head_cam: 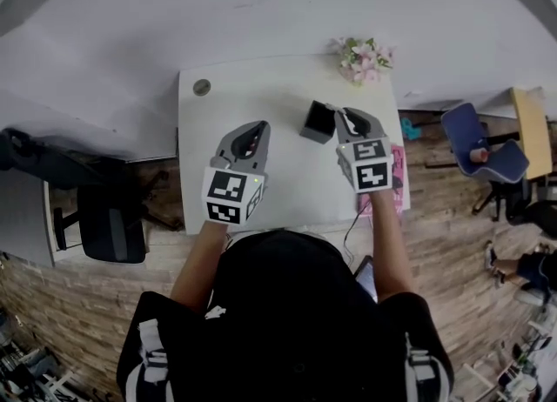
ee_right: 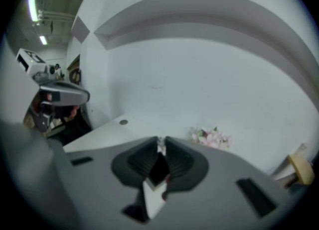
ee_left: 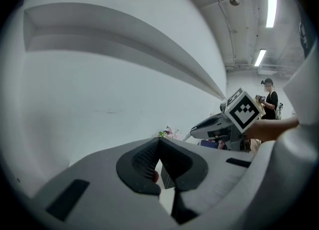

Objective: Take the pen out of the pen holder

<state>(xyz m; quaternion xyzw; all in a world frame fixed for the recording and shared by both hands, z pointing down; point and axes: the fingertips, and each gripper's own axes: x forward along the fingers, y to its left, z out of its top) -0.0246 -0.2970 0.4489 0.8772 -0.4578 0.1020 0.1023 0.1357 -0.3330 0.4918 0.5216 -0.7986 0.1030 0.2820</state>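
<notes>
Our right tool (ee_right: 160, 143) has its jaws drawn almost together on a thin pale pen (ee_right: 160, 148) at their tips. Only the right gripper view shows this pinch, with the dark pen holder (ee_right: 155, 170) just beneath the jaws. We cannot tell whether the pen's lower end sits inside the holder. In the head view the right tool (head_cam: 346, 114) reaches the 3 o'clock side of the pen holder (head_cam: 318, 122), and the pen is too small to make out there.

Our left tool (ee_left: 158, 140) has its jaws pressed together with nothing between them. The left gripper view shows the holder (ee_left: 167, 178) through the gap below the tips. The head view places this tool (head_cam: 258, 126) over the bare white table (head_cam: 287, 183), at the holder's 9 o'clock and apart from it.

Pink flowers (head_cam: 365, 59) sit at the holder's 1 o'clock by the wall. A round grommet (head_cam: 202, 87) lies at its 10 o'clock, near the table's corner. A pink flat item (head_cam: 399, 170), seen only from the head, lies at 4 o'clock.
</notes>
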